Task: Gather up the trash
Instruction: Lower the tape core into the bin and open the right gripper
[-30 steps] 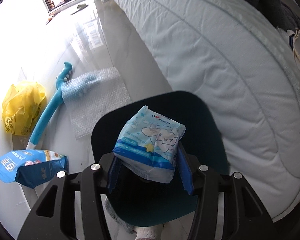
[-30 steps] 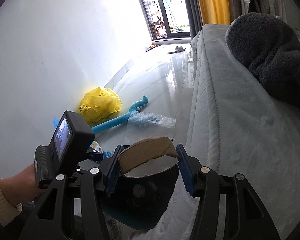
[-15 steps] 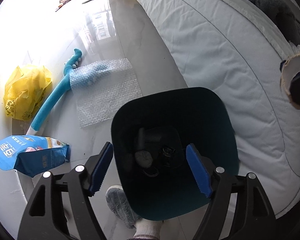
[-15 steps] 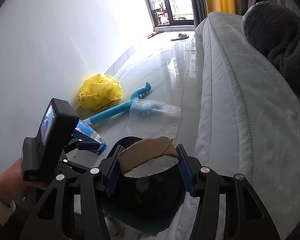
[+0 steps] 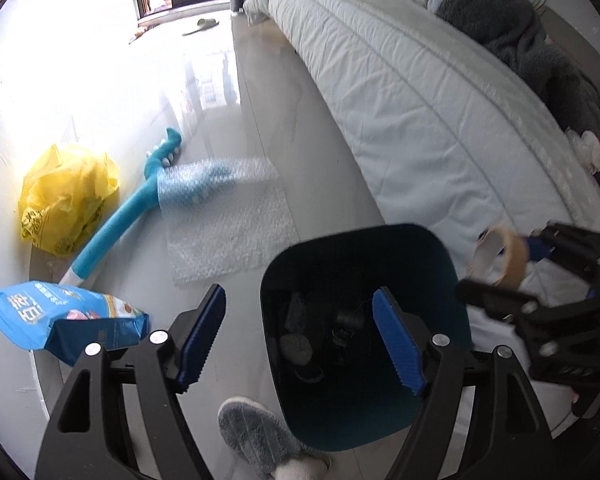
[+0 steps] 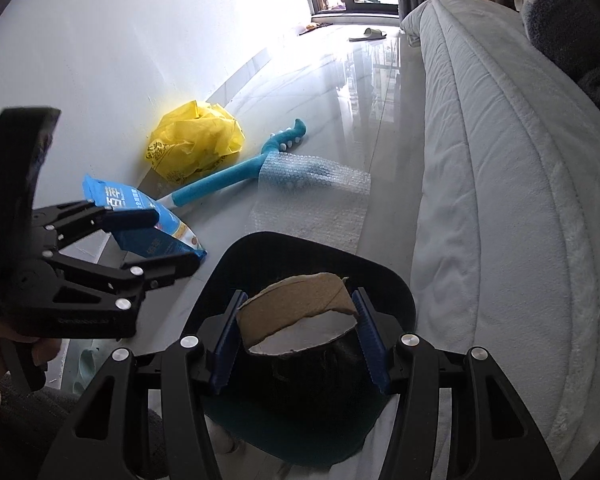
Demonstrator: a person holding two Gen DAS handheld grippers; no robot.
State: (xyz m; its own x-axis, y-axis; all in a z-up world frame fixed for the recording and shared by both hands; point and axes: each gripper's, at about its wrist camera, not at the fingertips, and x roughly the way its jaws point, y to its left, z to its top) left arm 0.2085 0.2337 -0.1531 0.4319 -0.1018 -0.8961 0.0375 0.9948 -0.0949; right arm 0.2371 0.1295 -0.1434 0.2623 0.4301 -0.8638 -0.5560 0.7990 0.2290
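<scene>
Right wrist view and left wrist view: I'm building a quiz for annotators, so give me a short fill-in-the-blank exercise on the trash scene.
1. The right gripper is shut on a torn ____ tube held over the dark bin.
2. The left gripper is open and holds ____.
3. The crumpled plastic bag by the wall is ____ in colour.
4. The sheet of bubble wrap partly covers the blue ____ end of the long-handled brush.

Missing words: cardboard; nothing; yellow; head
</scene>
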